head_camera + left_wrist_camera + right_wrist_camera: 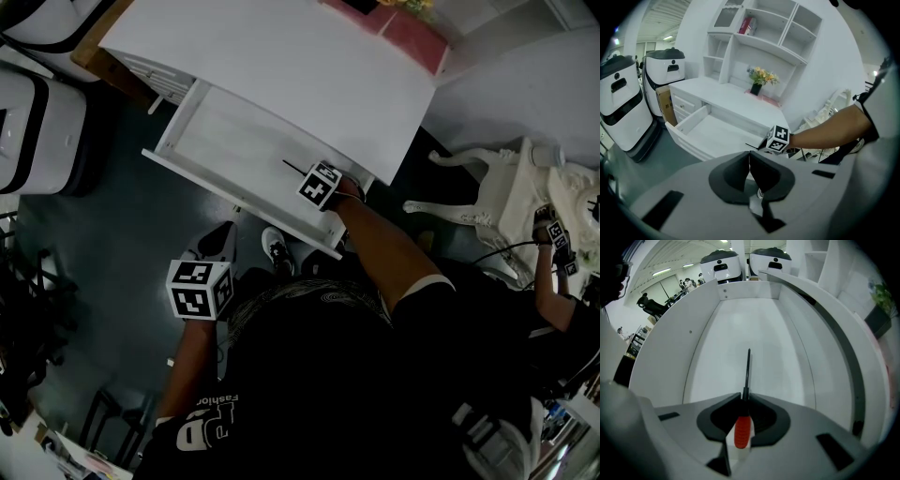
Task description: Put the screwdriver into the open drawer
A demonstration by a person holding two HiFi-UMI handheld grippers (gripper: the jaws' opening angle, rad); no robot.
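- Both jaws of the right gripper [744, 401] are closed on the screwdriver [742, 431] at its red handle; the shaft points down into the open drawer [670, 348].
- Left gripper [750, 161]: jaws together, empty, well apart from the work.
- Screwdriver tip: over the bare drawer bottom; contact cannot be confirmed.
- Judged remaining: lower, release, withdraw.

Red-handled screwdriver [743, 430], plain white drawer [230, 141]
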